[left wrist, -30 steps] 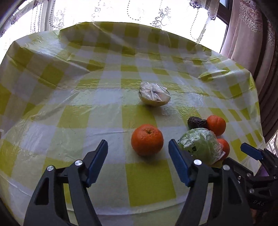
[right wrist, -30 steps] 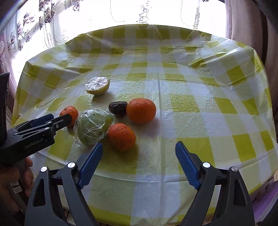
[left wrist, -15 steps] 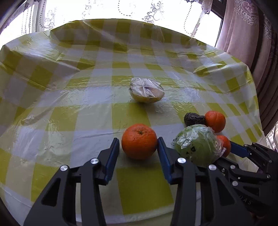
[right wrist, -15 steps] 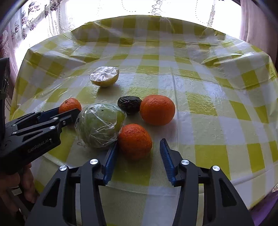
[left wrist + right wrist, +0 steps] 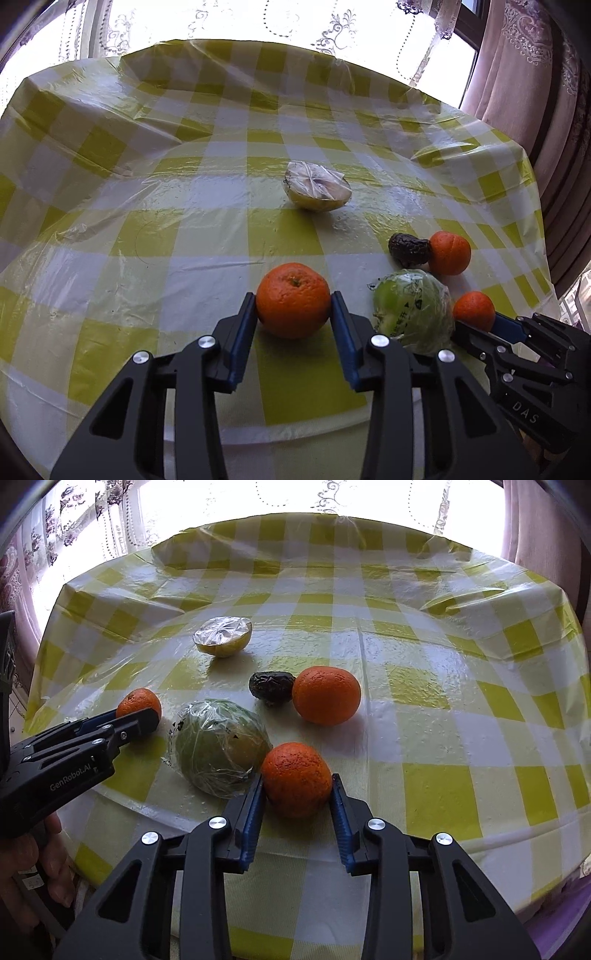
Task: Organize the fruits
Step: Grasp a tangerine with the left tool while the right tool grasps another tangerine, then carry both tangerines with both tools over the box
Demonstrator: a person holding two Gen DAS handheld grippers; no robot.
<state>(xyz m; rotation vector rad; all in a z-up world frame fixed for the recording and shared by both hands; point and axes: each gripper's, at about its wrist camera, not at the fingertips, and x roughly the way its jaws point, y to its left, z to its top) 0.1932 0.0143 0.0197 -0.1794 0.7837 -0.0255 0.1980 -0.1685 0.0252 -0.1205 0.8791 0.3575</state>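
Gripping one orange each, my left gripper (image 5: 293,306) clamps the lone orange (image 5: 293,300) at lower centre; my right gripper (image 5: 297,788) pinches another orange (image 5: 296,779) beside the wrapped green fruit (image 5: 218,747), both on the bench (image 5: 424,701), ready for sorting.

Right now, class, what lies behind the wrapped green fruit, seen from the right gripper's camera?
Behind the wrapped green fruit lie a dark wrinkled fruit touching an orange, and farther back a wrapped half fruit. The tablecloth directly behind it is hidden.
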